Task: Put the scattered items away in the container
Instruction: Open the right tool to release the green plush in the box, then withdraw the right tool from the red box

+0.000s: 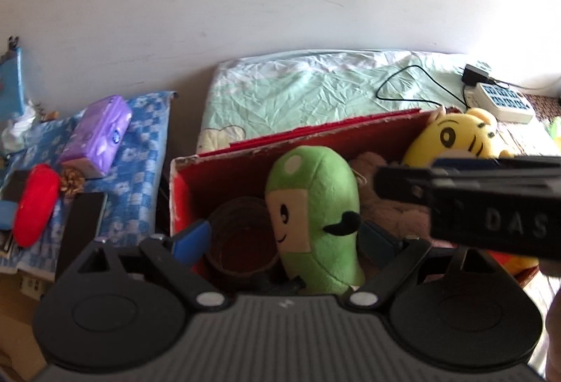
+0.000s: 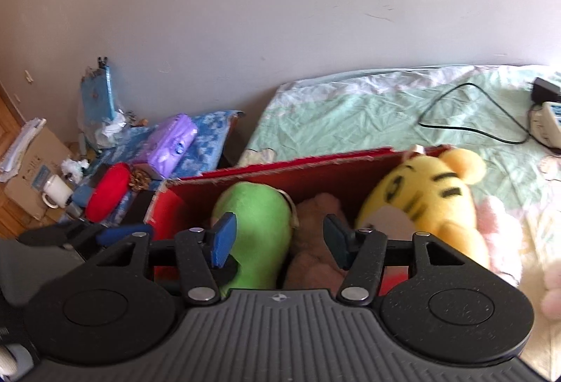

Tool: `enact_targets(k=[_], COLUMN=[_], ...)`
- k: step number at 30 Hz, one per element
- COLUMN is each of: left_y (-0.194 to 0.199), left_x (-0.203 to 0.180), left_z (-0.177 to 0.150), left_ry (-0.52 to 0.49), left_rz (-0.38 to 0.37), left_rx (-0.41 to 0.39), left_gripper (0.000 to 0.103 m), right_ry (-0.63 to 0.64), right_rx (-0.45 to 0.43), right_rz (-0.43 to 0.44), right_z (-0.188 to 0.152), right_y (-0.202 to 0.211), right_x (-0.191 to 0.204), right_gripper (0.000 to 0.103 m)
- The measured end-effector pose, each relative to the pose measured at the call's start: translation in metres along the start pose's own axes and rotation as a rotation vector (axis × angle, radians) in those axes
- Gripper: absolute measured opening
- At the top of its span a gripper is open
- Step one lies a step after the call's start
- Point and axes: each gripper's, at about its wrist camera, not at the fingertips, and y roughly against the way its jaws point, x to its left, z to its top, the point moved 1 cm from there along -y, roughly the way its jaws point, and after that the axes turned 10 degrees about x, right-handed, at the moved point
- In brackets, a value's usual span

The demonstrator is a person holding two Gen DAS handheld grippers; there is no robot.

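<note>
Already the green plush toy [image 1: 315, 213] stands upright inside the red cardboard box [image 1: 224, 168], with the yellow tiger plush [image 1: 452, 140] leaning at its far right corner (a brown plush lies between them). Both the left gripper [image 1: 284, 241] and the right gripper [image 2: 278, 243] hover over the box on the bed [image 1: 315, 91], fingers released, grasping nothing.

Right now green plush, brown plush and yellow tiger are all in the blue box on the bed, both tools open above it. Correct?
One error: the box is red, not blue, as the right wrist view shows. The rest stands: green plush, brown plush and yellow tiger are in it on the bed, with the left tool and right tool open above it.
</note>
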Motion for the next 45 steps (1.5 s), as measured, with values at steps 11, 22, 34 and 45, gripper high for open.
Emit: enact_targets(k=[11, 22, 34, 45], left_y=[0.000, -0.008, -0.023, -0.025], left_x=[-0.008, -0.013, -0.018, -0.026], left_z=[-0.007, -0.006, -0.005, -0.008], left_ry=[0.034, 0.026, 0.019, 0.004], left_rz=[0.093, 0.098, 0.081, 0.136], left_rx=[0.042, 0.045, 0.080, 0.106], left_gripper=[0.093, 0.096, 0.096, 0.097], right_ry=[-0.019, -0.032, -0.047, -0.084], right_rx=[0.012, 0.025, 0.067, 0.088], right_rz=[-0.026, -0.034, -0.018, 0.003], right_z=[-0.016, -0.015, -0.015, -0.021], right_y=[0.014, 0.011, 0.000, 0.000], right_x=[-0.007, -0.010, -0.013, -0.022], right_gripper=[0.059, 0.059, 0.055, 0.055])
